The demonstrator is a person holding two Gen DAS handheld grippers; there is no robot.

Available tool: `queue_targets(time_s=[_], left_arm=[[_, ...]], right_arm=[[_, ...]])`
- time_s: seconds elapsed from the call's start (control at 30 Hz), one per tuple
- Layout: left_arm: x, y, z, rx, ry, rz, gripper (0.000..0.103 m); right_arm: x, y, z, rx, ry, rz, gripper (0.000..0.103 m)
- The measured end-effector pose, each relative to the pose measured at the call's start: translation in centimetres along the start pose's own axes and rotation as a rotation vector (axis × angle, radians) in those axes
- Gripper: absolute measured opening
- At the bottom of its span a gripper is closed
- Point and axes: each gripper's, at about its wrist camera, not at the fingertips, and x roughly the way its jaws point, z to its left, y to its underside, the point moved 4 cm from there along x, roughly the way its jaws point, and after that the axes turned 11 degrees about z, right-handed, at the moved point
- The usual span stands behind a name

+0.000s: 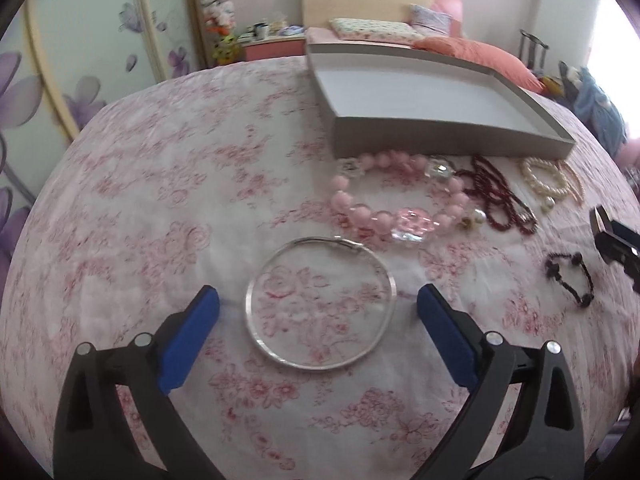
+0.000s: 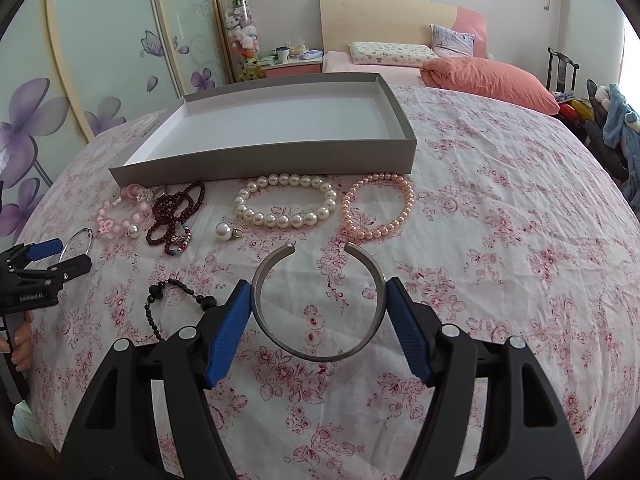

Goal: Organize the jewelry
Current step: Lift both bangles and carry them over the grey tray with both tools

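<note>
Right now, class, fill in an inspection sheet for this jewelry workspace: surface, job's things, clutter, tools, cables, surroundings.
Surface: floral cloth, wrinkled.
Job's things: grey tray holds no jewelry; white pearl bracelet, pink pearl bracelet, dark red beads, pink bead bracelet, black bead bracelet, silver bangle and open cuff lie on the cloth.
Clutter: nothing seen.
Tools: left tool open around the bangle; right tool, pads at the cuff's sides.
Cables: nothing seen.
Surroundings: bed, wardrobe doors.

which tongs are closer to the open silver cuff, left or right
Right. The right tongs straddle the open silver cuff, pads at its sides; the left tongs sit far off beside the thin silver bangle.
</note>
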Motion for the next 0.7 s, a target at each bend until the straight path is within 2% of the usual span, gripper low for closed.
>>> queue_targets(time_s=[0.07, 0.2, 0.23, 0.7], left_arm=[[0.1, 0.1, -0.4, 0.009, 0.005, -0.004, 0.095], [-0.2, -0.1, -0.6, 0.019, 0.01, -0.018, 0.075], [-0.3, -0.1, -0.7, 0.021, 0.009, -0.02, 0.073], [-0.4, -0.1, -1.1, 0.03, -0.002, -0.036, 0.071]], right_arm=[[0.0, 0.0, 0.0, 0.0, 0.002, 0.001, 0.068], [0.1, -0.1, 0.0, 0.0, 0.004, -0.001, 0.068], [0.1, -0.1, 0.0, 0.0, 0.005, -0.001, 0.068], [0.1, -0.2, -0.1, -0.003, 0.017, -0.006, 0.068]])
